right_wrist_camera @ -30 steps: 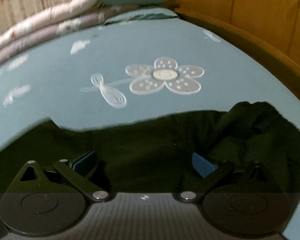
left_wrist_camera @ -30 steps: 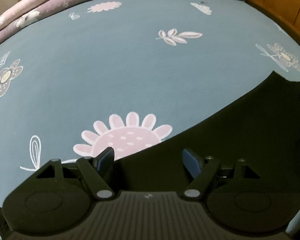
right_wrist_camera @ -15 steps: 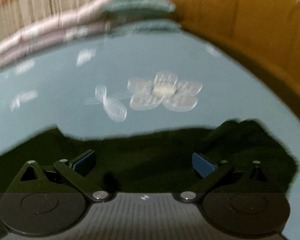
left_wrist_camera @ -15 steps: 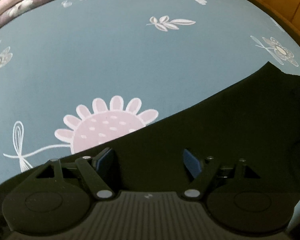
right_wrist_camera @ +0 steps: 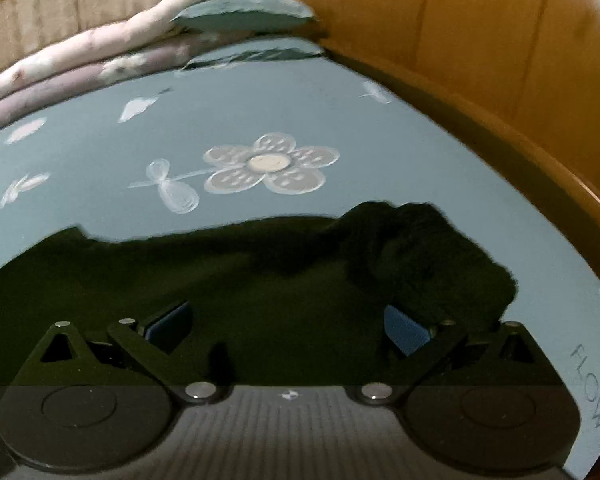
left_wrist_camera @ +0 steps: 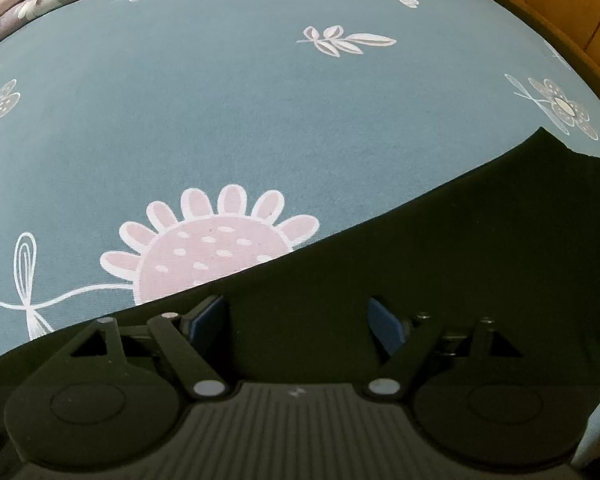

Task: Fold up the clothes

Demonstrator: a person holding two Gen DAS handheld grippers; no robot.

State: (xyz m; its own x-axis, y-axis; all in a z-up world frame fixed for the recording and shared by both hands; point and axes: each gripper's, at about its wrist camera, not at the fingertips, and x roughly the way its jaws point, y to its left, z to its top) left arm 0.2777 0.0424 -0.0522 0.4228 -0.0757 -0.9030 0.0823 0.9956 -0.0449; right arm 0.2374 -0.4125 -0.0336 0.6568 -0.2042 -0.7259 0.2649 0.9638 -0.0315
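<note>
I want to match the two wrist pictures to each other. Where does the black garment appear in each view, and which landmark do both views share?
Left wrist: the black garment fills the lower right, its straight edge rising toward the right, under the open left gripper.
Right wrist: it spans the lower half, bunched at the right, under the open right gripper.
Shared landmark: the grey five-petal flower printed on the blue bedsheet.

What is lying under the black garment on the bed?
The black garment lies on the blue flowered bedsheet, covering the lower half of a pink flower print. Whether anything else sits beneath it cannot be seen.
</note>
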